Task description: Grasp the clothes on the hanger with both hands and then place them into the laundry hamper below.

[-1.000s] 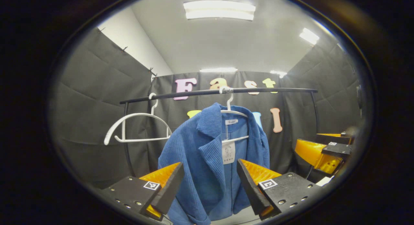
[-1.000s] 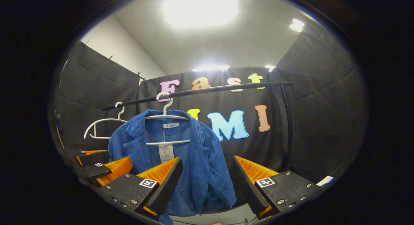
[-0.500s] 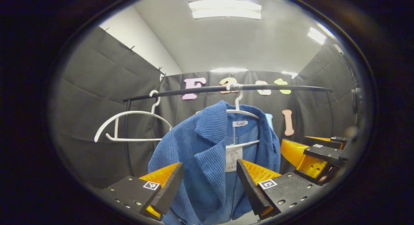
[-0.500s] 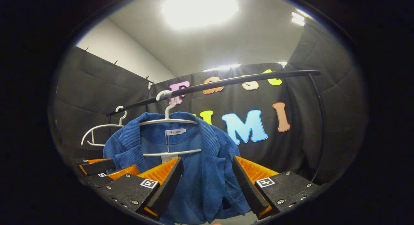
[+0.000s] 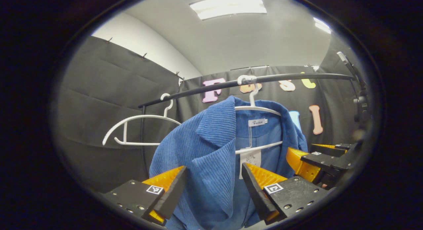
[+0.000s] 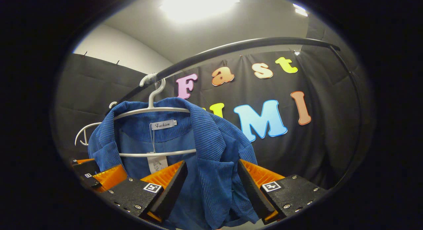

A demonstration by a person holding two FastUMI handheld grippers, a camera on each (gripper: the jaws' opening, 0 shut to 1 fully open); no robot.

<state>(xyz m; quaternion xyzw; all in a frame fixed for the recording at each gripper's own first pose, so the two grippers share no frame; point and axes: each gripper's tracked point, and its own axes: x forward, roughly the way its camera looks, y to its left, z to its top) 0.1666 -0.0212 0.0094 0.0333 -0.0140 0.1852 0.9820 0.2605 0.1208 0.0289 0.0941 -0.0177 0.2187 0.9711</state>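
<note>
Two grippers flank one blue corduroy jacket (image 5: 211, 157), which hangs on a white hanger (image 5: 256, 108) hooked over the black rail (image 5: 290, 78). Left gripper (image 5: 211, 185): fingers spread wide, holding nothing, the jacket's left front panel and lapel sitting in the gap between them. Right gripper (image 6: 211, 182): likewise wide apart and empty, straddling the opposite lapel edge. Judgement: each is lined up on its own side so both can close on cloth and lift the garment evenly off the hanger. A second, bare hanger (image 5: 138, 129) hangs beside it on the rail. Whether the fingers touch fabric cannot be told.
</note>
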